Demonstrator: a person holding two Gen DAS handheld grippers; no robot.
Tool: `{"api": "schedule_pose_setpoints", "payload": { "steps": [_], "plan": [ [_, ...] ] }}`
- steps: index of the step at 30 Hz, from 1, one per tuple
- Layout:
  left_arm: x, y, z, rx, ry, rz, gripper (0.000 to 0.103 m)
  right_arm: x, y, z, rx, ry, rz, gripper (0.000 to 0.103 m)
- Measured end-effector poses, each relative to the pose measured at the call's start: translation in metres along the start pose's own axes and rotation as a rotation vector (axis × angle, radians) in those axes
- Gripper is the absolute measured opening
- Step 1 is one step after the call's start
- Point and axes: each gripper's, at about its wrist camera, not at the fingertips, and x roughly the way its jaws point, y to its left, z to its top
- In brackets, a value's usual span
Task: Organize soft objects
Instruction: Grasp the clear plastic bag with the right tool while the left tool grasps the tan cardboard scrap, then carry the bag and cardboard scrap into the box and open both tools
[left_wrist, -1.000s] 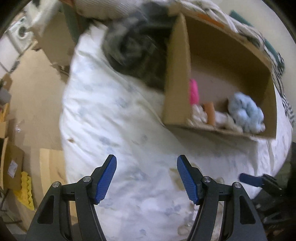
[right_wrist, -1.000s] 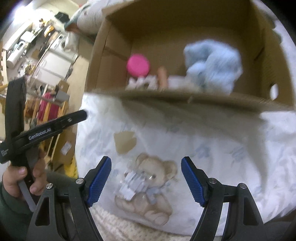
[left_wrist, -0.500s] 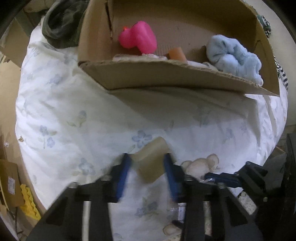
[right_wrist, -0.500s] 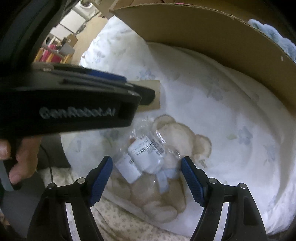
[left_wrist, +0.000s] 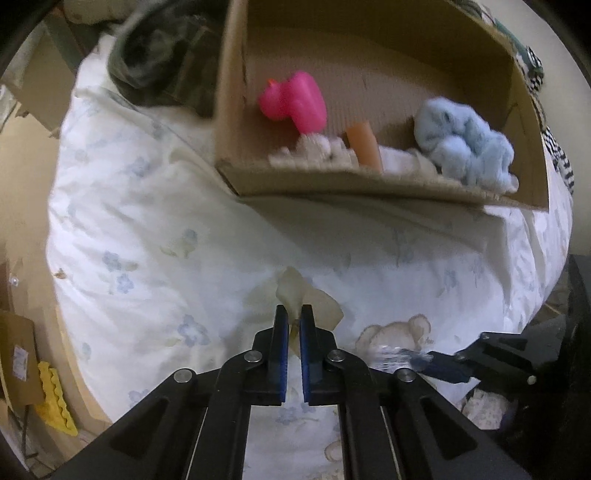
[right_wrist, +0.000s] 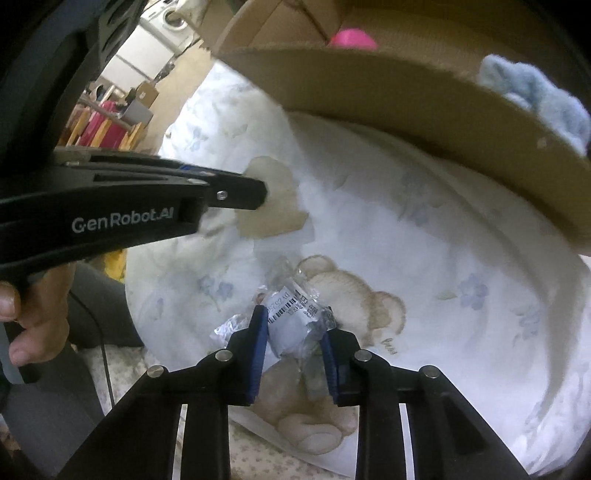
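My left gripper (left_wrist: 294, 314) is shut on a thin beige soft piece (left_wrist: 291, 295) on the white floral duvet (left_wrist: 147, 229); the piece also shows in the right wrist view (right_wrist: 269, 206) with the left gripper (right_wrist: 258, 192) on it. My right gripper (right_wrist: 293, 321) is shut on a clear plastic packet with a barcode label (right_wrist: 291, 310) lying over a printed bear (right_wrist: 354, 295). A cardboard box (left_wrist: 332, 184) beyond holds a pink duck toy (left_wrist: 295, 99), a fluffy light-blue item (left_wrist: 465, 147), an orange piece (left_wrist: 364, 147) and whitish soft things (left_wrist: 314, 151).
A dark green-grey garment (left_wrist: 155, 66) lies left of the box. The bed edge drops to a wooden floor at left, with cardboard (left_wrist: 18, 358) and a yellow item (left_wrist: 55, 402). The box's near wall (right_wrist: 406, 103) stands close ahead of the right gripper.
Both grippers went from open to shut: the left closed on the beige piece, the right moved down and closed on the plastic packet.
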Motion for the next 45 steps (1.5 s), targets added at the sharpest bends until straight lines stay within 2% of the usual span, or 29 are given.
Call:
{"api": "schedule_pose_setpoints", "payload": {
  "steps": [4, 11, 17, 23, 27, 31, 37, 40, 45],
  "plan": [
    [-0.015, 0.008, 0.002, -0.033, -0.048, 0.021, 0.005, -0.019, -0.014, 0.001, 0.057, -0.065, -0.021, 0.029],
    [-0.043, 0.022, 0.008, -0.093, -0.137, 0.011, 0.005, -0.043, -0.035, 0.000, 0.133, -0.138, -0.035, 0.029],
    [-0.068, 0.036, -0.004, -0.159, -0.192, -0.037, 0.005, -0.064, -0.038, -0.004, 0.152, -0.198, -0.035, 0.029],
    [-0.079, 0.033, -0.012, -0.179, -0.241, -0.037, 0.005, -0.083, -0.041, -0.008, 0.162, -0.248, -0.023, 0.029],
    [-0.085, 0.023, -0.021, -0.175, -0.269, -0.008, 0.005, -0.099, -0.046, -0.010, 0.175, -0.280, -0.013, 0.029],
    [-0.105, 0.015, -0.028, -0.177, -0.322, 0.000, 0.005, -0.114, -0.048, -0.012, 0.194, -0.318, 0.001, 0.029],
    [-0.126, 0.004, -0.017, -0.168, -0.383, 0.025, 0.005, -0.139, -0.054, -0.004, 0.212, -0.381, -0.002, 0.029],
    [-0.132, 0.002, -0.005, -0.171, -0.390, 0.014, 0.005, -0.151, -0.058, 0.003, 0.230, -0.405, 0.011, 0.029],
    [-0.138, -0.008, 0.016, -0.120, -0.415, 0.046, 0.005, -0.171, -0.065, 0.019, 0.223, -0.454, -0.015, 0.029]
  ]
}}
